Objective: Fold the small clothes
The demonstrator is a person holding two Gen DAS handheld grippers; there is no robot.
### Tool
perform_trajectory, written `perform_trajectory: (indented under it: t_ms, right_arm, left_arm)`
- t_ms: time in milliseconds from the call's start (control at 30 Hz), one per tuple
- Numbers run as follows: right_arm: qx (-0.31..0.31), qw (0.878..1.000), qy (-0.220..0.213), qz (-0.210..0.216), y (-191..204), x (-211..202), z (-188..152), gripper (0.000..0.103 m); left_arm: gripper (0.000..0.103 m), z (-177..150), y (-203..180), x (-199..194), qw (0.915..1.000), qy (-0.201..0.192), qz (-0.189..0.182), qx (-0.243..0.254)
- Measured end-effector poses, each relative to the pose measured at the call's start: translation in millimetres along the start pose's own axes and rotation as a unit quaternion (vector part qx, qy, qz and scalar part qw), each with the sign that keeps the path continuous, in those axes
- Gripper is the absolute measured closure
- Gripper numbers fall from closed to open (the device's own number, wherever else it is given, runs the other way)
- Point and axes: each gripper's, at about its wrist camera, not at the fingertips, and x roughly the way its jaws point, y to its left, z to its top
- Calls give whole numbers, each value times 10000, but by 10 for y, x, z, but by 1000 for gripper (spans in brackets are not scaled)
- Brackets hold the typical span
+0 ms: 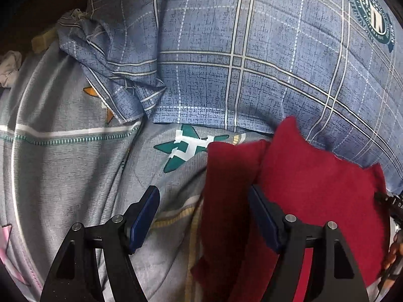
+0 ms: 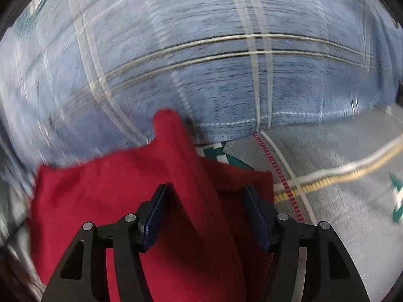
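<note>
A grey printed bedsheet [image 1: 63, 176] is covering the bed, a blue plaid quilt [image 1: 252, 50] lying behind. The left gripper [image 1: 204, 216] is hanging open over the red garment's [image 1: 314, 188] edge. The right gripper [image 2: 205, 211] is standing apart, a raised red fold between its jaws.

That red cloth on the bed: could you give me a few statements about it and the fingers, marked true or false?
1. The red cloth lies on patterned bedding. True.
2. The blue plaid quilt covers the red cloth completely. False: the cloth lies in the open.
3. The left gripper has its fingers spread apart. True.
4. The right gripper hangs over bare floor. False: red cloth lies between its fingers.
</note>
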Motion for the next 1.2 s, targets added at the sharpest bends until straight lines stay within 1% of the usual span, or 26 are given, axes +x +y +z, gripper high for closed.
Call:
perform_trajectory:
  t_ms: [33, 67, 100, 167, 200, 233, 300, 367, 400, 433, 467, 500, 600, 667, 733, 767, 800, 867, 933, 1000, 1033, 1067, 1133, 1200]
  right_arm:
    - [-31, 10000, -30, -78, 37, -47, -3, 38]
    - [-171, 9998, -94, -63, 144, -135, -28, 38]
    - [-301, 9994, -160, 115, 256, -219, -60, 37]
    - [-604, 9967, -212, 490, 516, -342, -116, 32]
    - [-899, 9927, -222, 776, 753, -402, -152, 32]
    - [-1081, 9893, -211, 959, 911, -425, -179, 32]
    - [-1509, 9780, -105, 1434, 1369, -414, -234, 33]
    - [-1872, 9696, -72, 1576, 1772, -340, -317, 39]
    - [-2076, 9660, -63, 1540, 1954, -277, -358, 44]
    - [-2284, 9629, -26, 1435, 2159, -196, -396, 58]
    - [-2409, 9607, 38, 1375, 2306, -97, -427, 67]
    - [-2510, 9582, 142, 1365, 2494, 22, -454, 67]
    - [-2594, 9578, 218, 1222, 2693, 203, -523, 66]
    - [-2598, 9586, 338, 1115, 2765, 420, -544, 63]
    - [-2537, 9601, 618, 998, 2831, 673, -562, 62]
    - [-2520, 9611, 571, 978, 2817, 712, -576, 62]
    - [-2571, 9609, 436, 928, 2854, 711, -589, 62]
    - [-2675, 9588, 459, 842, 2891, 683, -602, 62]
    - [-2626, 9585, 532, 972, 2846, 605, -583, 62]
    - [-2516, 9591, 597, 1151, 2774, 491, -560, 60]
    - [-2497, 9590, 597, 1201, 2762, 451, -550, 53]
    - [-2476, 9586, 586, 1281, 2734, 386, -561, 40]
    - [-2442, 9573, 587, 1432, 2727, 299, -577, 26]
    - [-2423, 9559, 637, 1536, 2746, 234, -639, 25]
  left_arm:
    - [31, -12, 13, -50, 10000, -2, -40, 12]
    - [31, -34, 25, -102, 10000, -3, -95, 22]
    - [31, -77, 42, -184, 9998, -10, -177, 54]
    - [31, -187, 71, -334, 9998, -8, -166, 83]
    - [31, -257, 86, -404, 9998, 16, -159, 98]
    - [31, -351, 98, -467, 9996, 40, -233, 131]
    - [30, -501, 140, -525, 9994, 79, -322, 80]
    - [30, -601, 195, -522, 9992, 139, -383, 25]
    - [30, -642, 237, -494, 9991, 147, -390, -31]
    - [30, -657, 269, -448, 9991, 157, -386, -71]
    - [30, -661, 284, -404, 9990, 175, -404, -87]
    - [27, -655, 307, -330, 9987, 238, -445, -107]
    - [27, -630, 278, -191, 9980, 395, -501, -41]
    - [27, -598, 233, -177, 9986, 311, -404, 174]
    - [27, -572, 225, -177, 9987, 255, -340, 292]
    - [27, -569, 235, -171, 9986, 262, -371, 280]
    - [26, -563, 268, -158, 9983, 302, -450, 212]
    - [24, -574, 314, -143, 9978, 377, -529, 89]
    - [24, -577, 347, -148, 9977, 351, -581, 65]
    - [24, -588, 360, -165, 9979, 314, -568, 87]
    - [24, -584, 372, -167, 9979, 299, -576, 82]
    - [24, -582, 381, -179, 9979, 282, -575, 80]
    - [24, -572, 393, -189, 9979, 275, -576, 70]
    - [24, -561, 394, -200, 9980, 264, -571, 60]
